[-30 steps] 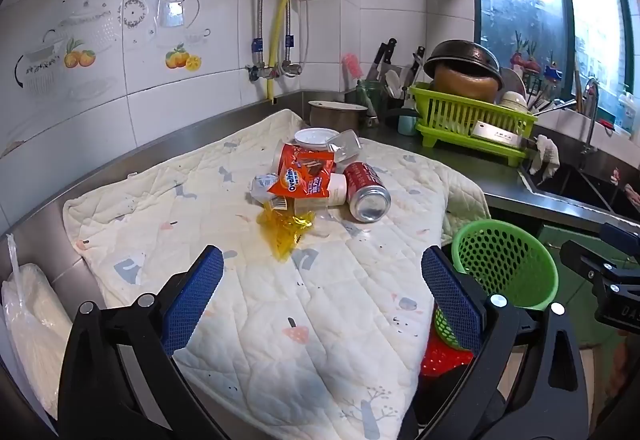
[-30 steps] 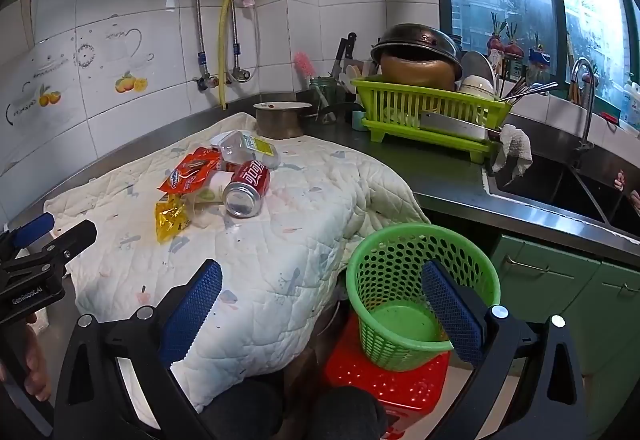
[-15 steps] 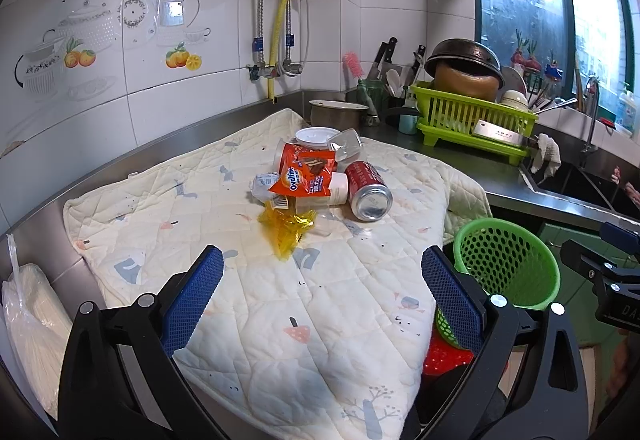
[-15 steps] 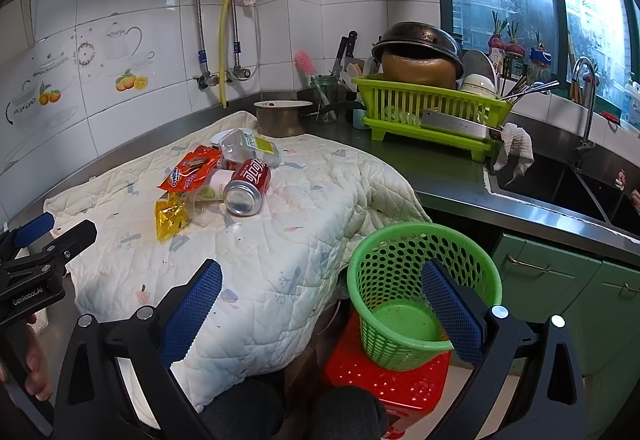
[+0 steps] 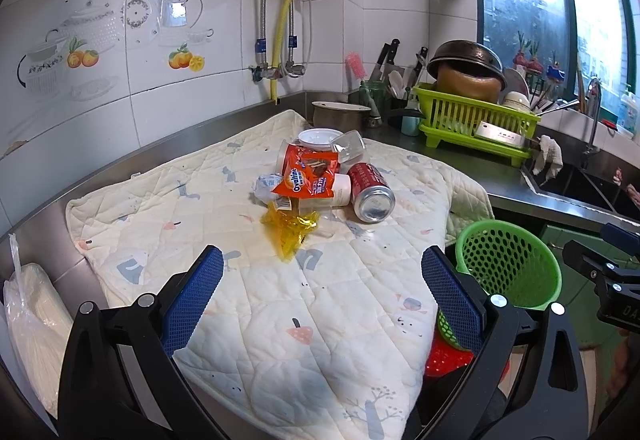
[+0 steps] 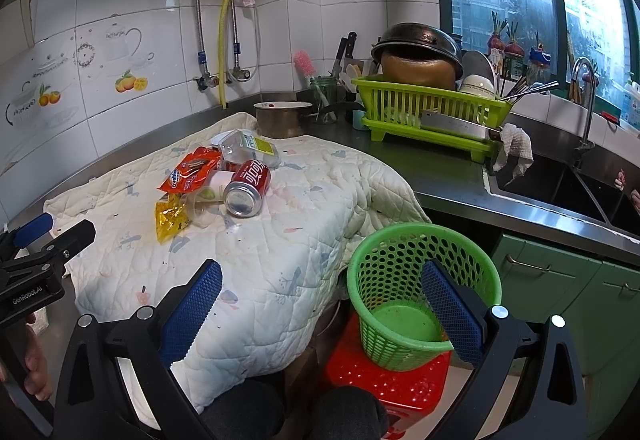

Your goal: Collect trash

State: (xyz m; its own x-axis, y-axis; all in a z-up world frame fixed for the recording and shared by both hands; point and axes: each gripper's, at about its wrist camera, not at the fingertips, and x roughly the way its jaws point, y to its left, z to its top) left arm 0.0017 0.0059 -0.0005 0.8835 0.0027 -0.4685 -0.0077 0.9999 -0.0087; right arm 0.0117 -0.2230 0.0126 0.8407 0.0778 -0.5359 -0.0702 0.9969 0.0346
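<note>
Bare quilted mat (image 5: 328, 304) lies between the left hand-held gripper (image 5: 322, 298) and the trash pile (image 5: 320, 179), with only the yellow wrapper (image 5: 290, 226) at the pile's near edge. Behind the pile a metal pot (image 5: 338, 113) and the tiled wall (image 5: 160, 79) close off the far side. The green basket (image 6: 404, 280) on the red stool (image 6: 384, 380) stands open-topped beside the counter (image 6: 448, 175), below the mat's hanging corner.

Trash clustered mid-quilt (image 5: 248, 304), toward back edge: red soda can (image 5: 371, 191) on side, orange Ovaltine wrapper (image 5: 308, 177) draped over white cup (image 5: 340, 191), crumpled yellow wrapper (image 5: 290, 226) nearest front. Green perforated basket (image 6: 404, 280) upright on red stool (image 6: 384, 380), beside quilt's right edge.
</note>
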